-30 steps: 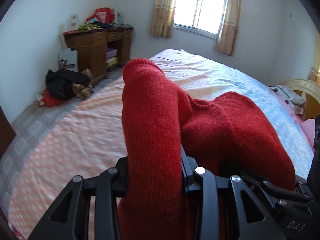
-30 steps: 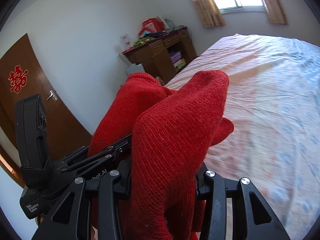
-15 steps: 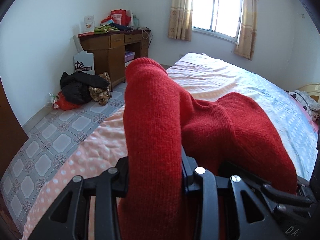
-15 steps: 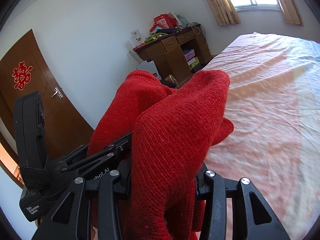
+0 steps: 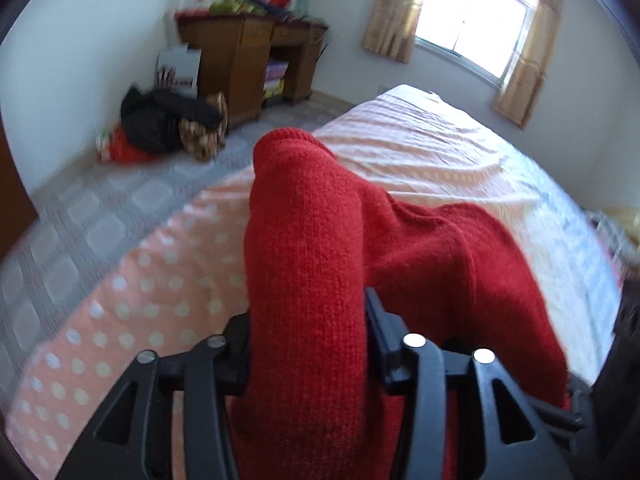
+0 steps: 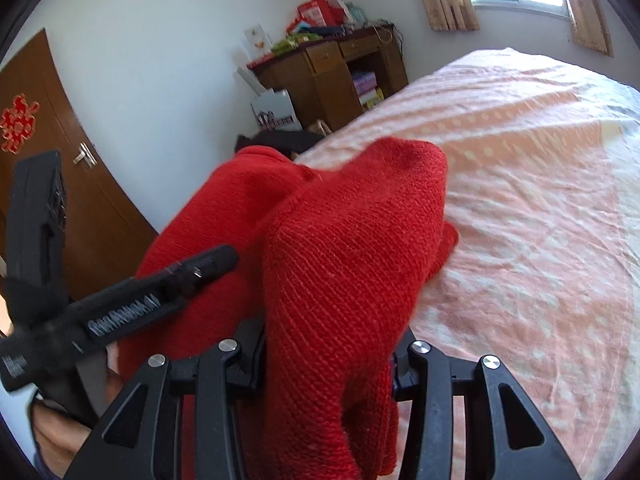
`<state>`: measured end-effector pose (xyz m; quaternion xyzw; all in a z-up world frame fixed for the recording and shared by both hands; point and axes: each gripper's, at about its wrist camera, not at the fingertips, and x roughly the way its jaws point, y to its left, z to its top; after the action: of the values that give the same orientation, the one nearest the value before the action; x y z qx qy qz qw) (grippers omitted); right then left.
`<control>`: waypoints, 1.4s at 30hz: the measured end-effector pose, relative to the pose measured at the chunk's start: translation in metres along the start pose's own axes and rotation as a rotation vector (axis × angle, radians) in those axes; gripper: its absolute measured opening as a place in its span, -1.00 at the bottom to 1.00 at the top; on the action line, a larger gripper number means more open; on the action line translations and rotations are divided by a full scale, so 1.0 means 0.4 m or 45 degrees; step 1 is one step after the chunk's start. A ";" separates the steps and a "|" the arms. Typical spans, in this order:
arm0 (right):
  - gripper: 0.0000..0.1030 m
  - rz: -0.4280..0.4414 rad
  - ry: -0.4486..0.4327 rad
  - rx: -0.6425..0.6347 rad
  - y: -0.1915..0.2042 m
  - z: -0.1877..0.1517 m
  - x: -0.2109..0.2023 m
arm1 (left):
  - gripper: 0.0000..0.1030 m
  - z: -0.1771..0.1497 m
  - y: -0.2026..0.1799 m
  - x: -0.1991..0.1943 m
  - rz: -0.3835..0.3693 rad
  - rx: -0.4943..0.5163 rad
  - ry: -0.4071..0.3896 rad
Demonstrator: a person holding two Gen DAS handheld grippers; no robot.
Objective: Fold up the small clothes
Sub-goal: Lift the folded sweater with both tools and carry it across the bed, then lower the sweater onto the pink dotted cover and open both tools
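Red sweater carried down toward the bed's near edge

The left gripper (image 5: 308,340) is opening around the sweater (image 5: 420,264); the right gripper (image 6: 328,344) clamps it. Better to lay it flat on the bed (image 6: 540,184) before letting go.

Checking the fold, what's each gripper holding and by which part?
Both hold the red knit garment by bunched folds: right gripper clamped; left gripper jaws opening, cloth between.

Counts in the room
One red sweater (image 5: 312,280), two grippers (image 5: 308,344) (image 6: 328,356), one bed (image 6: 540,200), one desk (image 5: 244,60), one window (image 5: 476,12), one door (image 6: 52,128).
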<state>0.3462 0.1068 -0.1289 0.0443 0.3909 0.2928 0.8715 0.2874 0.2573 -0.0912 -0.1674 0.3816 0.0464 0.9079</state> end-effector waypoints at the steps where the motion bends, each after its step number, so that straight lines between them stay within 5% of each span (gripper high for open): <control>1: -0.11 -0.001 0.001 0.001 -0.001 0.003 0.003 | 0.17 0.002 0.012 0.004 -0.017 -0.041 0.012; 4: -0.10 -0.041 0.007 -0.027 0.012 0.007 0.008 | 0.54 0.004 0.039 0.018 -0.018 -0.149 0.053; 19: 0.02 -0.138 -0.061 -0.080 0.032 -0.012 -0.008 | 0.63 0.002 0.017 0.029 0.022 -0.103 0.013; 22: 0.18 -0.158 -0.101 -0.070 0.033 -0.020 -0.047 | 0.63 0.002 0.023 0.030 0.021 -0.103 0.003; 31: 0.18 -0.315 -0.335 -0.105 0.045 0.024 -0.209 | 0.63 0.002 0.032 0.032 -0.001 -0.129 -0.015; 35: -0.54 -0.318 -0.275 -0.250 0.098 0.047 -0.162 | 0.63 0.000 0.032 0.031 -0.002 -0.131 -0.019; 42: -0.58 -0.476 -0.106 -0.314 0.094 0.015 -0.003 | 0.63 0.000 0.046 0.028 -0.047 -0.174 -0.038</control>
<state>0.3321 0.1382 -0.1124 -0.1236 0.3174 0.1698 0.9248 0.2913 0.2743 -0.1039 -0.2351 0.3610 0.0579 0.9006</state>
